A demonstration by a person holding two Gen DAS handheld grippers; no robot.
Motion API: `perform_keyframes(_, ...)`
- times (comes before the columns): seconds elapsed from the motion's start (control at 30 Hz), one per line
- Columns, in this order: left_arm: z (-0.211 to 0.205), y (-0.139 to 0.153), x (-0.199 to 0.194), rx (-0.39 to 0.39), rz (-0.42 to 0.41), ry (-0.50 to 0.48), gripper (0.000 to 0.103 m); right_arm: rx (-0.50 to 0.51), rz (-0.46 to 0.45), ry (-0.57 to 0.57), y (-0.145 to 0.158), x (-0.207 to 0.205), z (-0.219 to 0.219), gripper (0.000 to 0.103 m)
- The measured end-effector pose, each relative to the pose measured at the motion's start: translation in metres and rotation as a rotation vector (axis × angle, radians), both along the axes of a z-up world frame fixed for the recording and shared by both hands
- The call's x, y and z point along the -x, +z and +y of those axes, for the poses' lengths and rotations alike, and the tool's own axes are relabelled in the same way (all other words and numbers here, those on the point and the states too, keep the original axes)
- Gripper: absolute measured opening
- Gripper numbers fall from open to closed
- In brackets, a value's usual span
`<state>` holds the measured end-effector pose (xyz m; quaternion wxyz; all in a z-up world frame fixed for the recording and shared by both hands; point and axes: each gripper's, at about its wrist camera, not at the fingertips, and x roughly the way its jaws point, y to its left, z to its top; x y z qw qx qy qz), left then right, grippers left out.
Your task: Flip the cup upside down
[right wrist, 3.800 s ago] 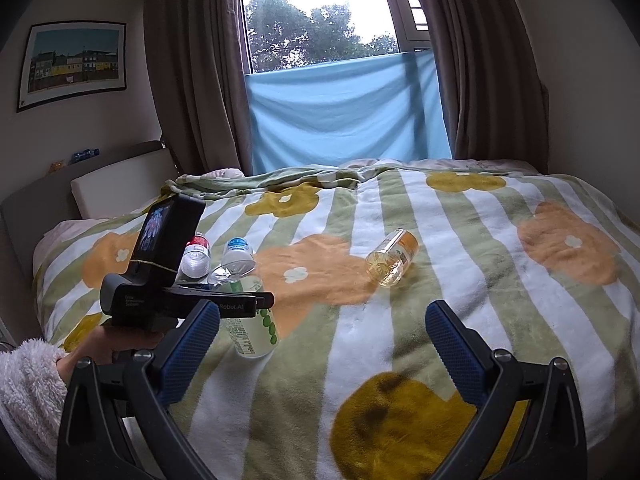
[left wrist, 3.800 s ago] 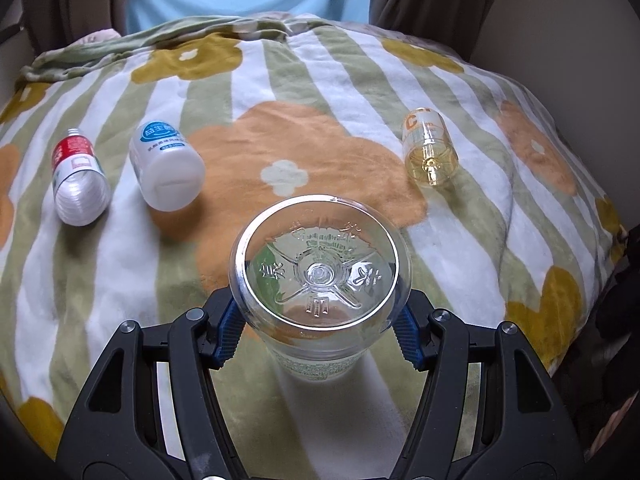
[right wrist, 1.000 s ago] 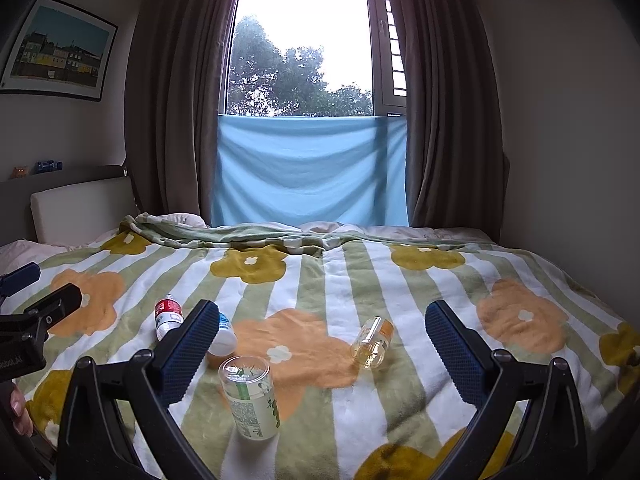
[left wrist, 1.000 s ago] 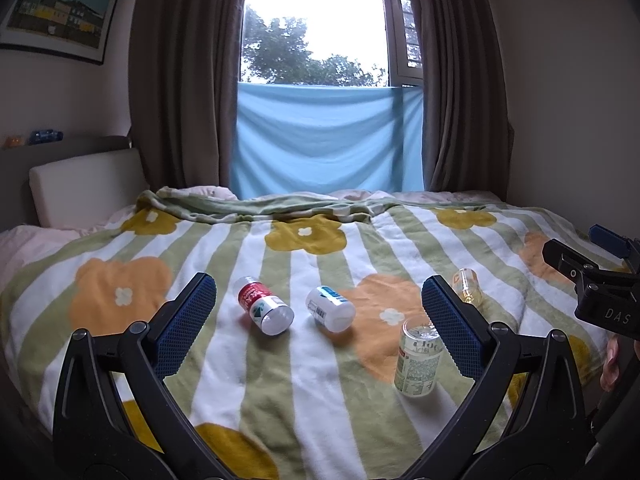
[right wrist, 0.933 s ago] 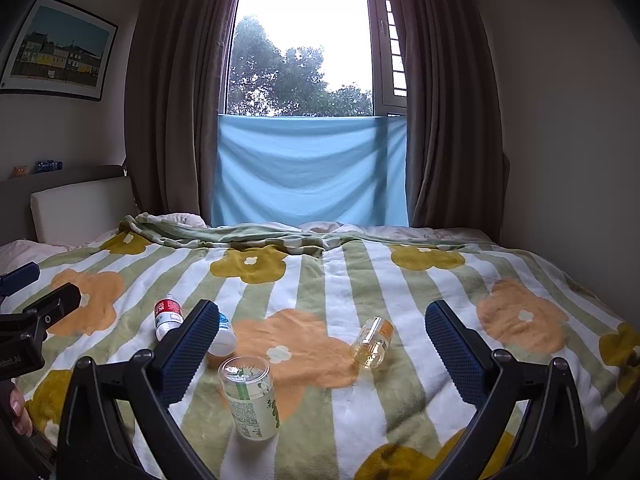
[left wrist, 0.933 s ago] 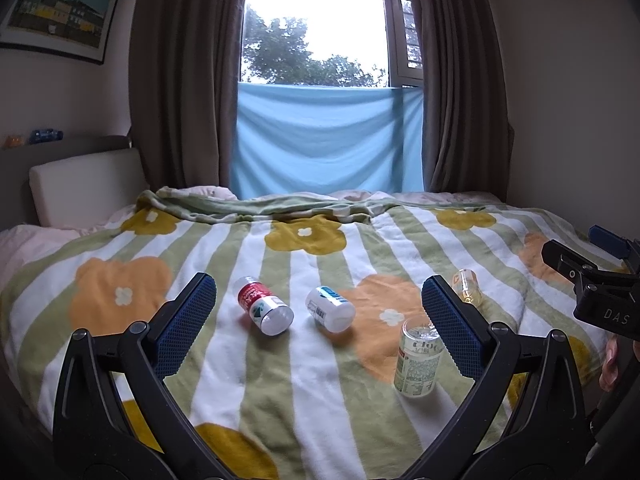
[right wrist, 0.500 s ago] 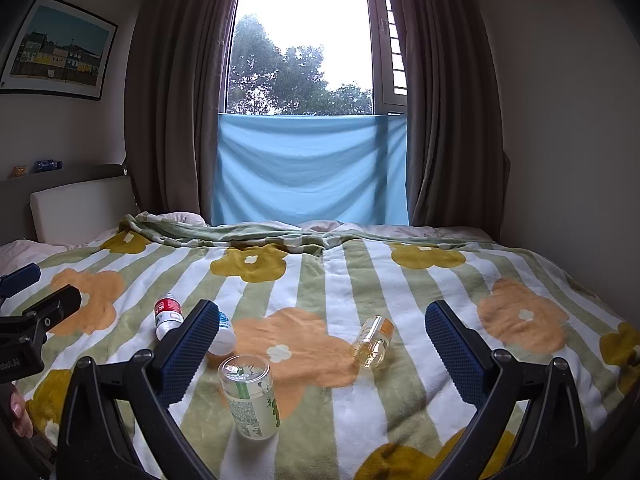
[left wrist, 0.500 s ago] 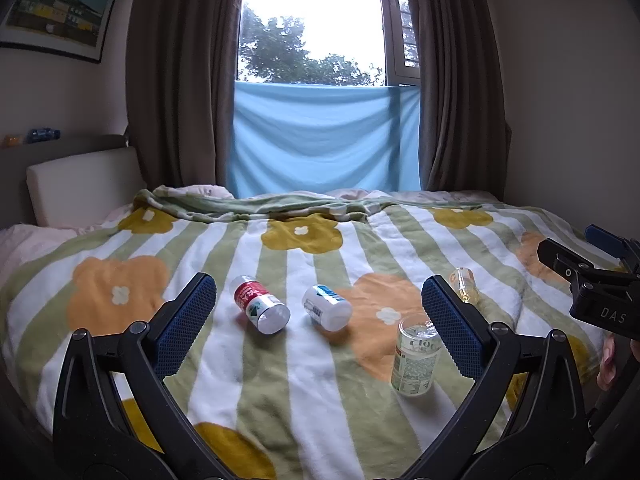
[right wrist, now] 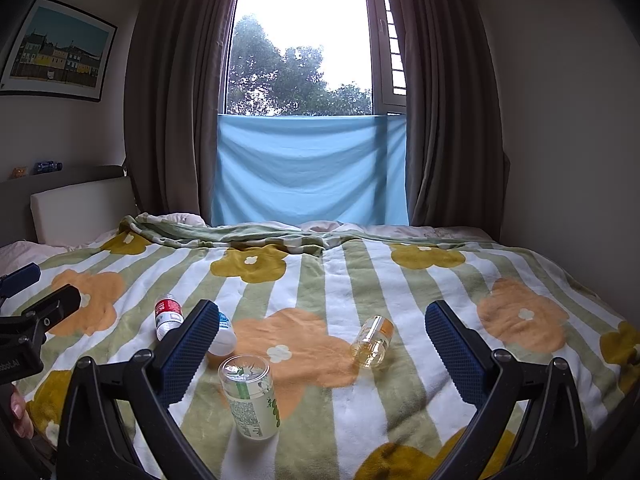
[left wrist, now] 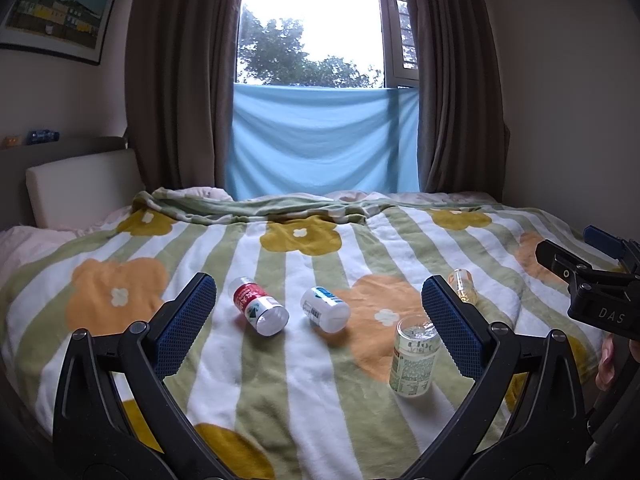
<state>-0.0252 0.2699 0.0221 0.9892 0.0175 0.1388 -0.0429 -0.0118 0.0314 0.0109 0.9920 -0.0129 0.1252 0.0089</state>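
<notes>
A clear plastic cup [left wrist: 413, 360] with a green and white label stands upside down on the flowered blanket, base up; it also shows in the right wrist view [right wrist: 251, 399], leaning slightly. My left gripper [left wrist: 320, 328] is open and empty, held back from the cup, which sits just inside its right finger. My right gripper [right wrist: 322, 350] is open and empty, with the cup near its left finger. The right gripper's body [left wrist: 592, 292] shows at the right edge of the left wrist view, and the left gripper's body [right wrist: 28, 320] at the left edge of the right wrist view.
A red-labelled bottle [left wrist: 258, 306], a white blue-capped bottle [left wrist: 325, 309] and a small amber bottle [left wrist: 464, 285] lie on the blanket [left wrist: 280, 380]. They also show in the right wrist view: red [right wrist: 167, 316], white [right wrist: 222, 334], amber [right wrist: 372, 342]. A headboard stands left, a curtained window behind.
3.8 s ago my left gripper was shut on the cup, base up, low over the blanket. It has since let go and drawn back. Over the last second almost nothing moves.
</notes>
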Motion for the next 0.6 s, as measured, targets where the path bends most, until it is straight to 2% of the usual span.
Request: perform_keyframes(0.6, -0.005, 0.0014, 0.007, -0.037, -0.048, 0.038, 0.103, -0.001, 0.0, -0.002, 0.0011, -0.0005, -0.0005, 0.103)
